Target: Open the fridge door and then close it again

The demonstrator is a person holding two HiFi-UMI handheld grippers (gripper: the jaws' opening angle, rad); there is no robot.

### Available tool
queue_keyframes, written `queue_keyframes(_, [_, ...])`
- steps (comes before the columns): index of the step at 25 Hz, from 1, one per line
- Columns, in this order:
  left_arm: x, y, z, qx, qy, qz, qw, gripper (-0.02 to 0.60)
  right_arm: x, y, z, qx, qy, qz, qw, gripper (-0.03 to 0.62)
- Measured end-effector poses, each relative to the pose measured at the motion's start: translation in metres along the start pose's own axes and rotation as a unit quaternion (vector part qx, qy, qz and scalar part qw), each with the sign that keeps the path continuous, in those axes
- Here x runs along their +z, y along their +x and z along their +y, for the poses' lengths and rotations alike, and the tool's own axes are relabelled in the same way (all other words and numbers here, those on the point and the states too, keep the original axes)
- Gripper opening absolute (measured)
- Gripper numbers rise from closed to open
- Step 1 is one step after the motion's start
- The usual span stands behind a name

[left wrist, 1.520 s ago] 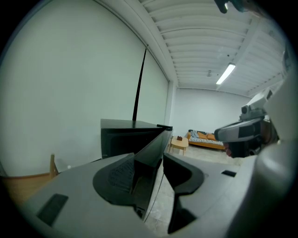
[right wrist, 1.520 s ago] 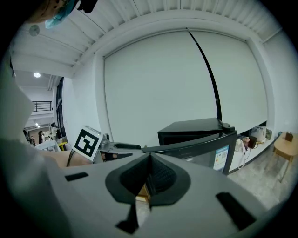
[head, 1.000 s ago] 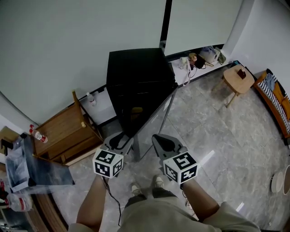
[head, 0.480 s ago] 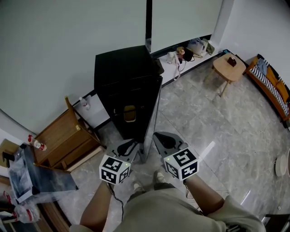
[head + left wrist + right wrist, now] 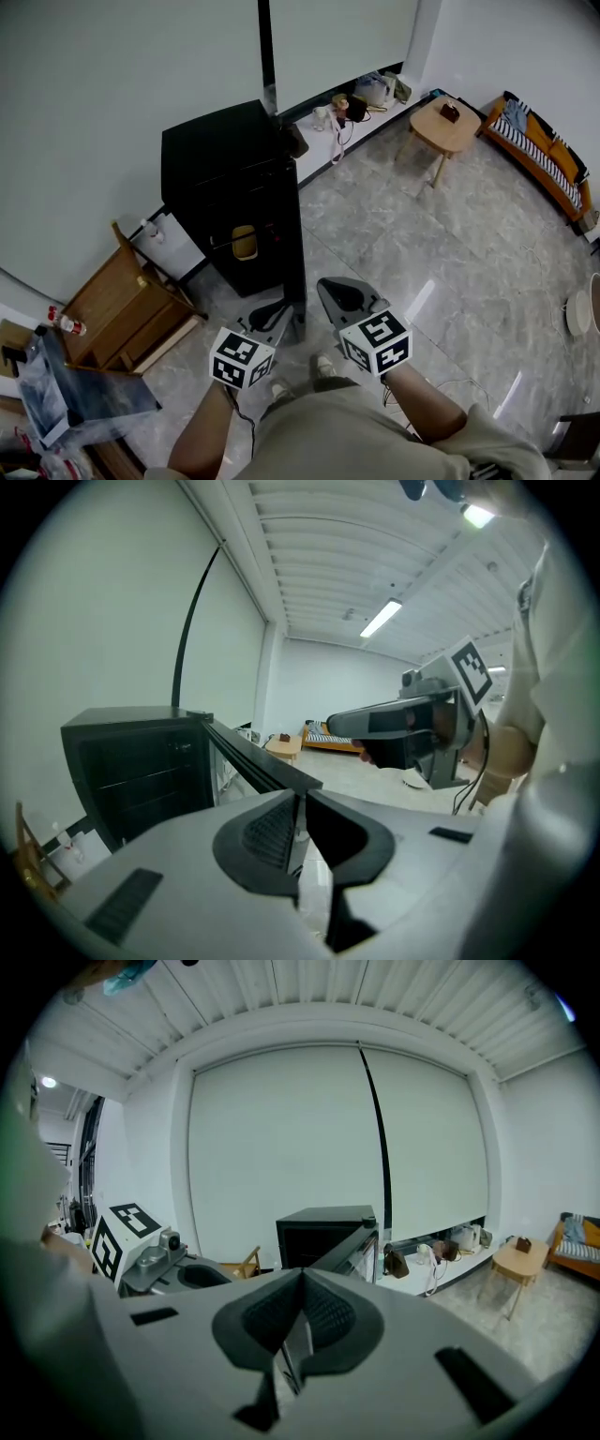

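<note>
The black fridge (image 5: 220,178) stands at about 11 o'clock from the person, against the wall. Its fridge door (image 5: 292,234) is swung wide open and seen edge-on, running from the cabinet toward 6 o'clock.

The door looks like a stiff, fairly heavy slab with a smooth and probably slick face. It should swing easily if taken at the free edge, far from the hinge. A flat push on the outer face would likely close it too.

The left gripper (image 5: 302,803) sits just under the door's free top corner. Its jaws have just been closing to a thin slit, and I cannot tell whether they nip the edge. The right gripper (image 5: 302,1283), on the door's 3 o'clock side, is pressed together and empty.
</note>
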State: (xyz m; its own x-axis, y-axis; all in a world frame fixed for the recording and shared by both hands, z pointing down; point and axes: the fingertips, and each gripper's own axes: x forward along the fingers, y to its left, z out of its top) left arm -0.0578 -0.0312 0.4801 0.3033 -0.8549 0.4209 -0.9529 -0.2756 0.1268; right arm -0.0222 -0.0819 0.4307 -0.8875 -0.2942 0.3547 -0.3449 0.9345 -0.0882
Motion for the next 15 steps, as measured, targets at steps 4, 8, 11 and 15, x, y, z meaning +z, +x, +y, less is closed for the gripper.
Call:
queue_keyframes(4, [0.006,0.015,-0.015,-0.019,0.006,0.002,0.9998,0.029,-0.003,-0.011,-0.016,-0.013,0.006,-0.001,1.000,-0.011])
queue_keyframes(8, [0.010,0.030,-0.032,-0.041,0.015,0.005,0.9990,0.025,-0.004,-0.024,-0.032,-0.027,0.015,-0.006,0.999,-0.011])
queue_keyframes(11, [0.014,0.041,-0.043,-0.057,0.020,0.006,0.9982,0.020,-0.007,-0.033,-0.045,-0.040,0.019,-0.007,0.999,-0.011])
queue_keyframes(15, [0.021,0.057,-0.056,-0.078,0.025,0.008,0.9966,0.015,-0.011,-0.045,-0.065,-0.058,0.026,-0.005,0.998,-0.011])
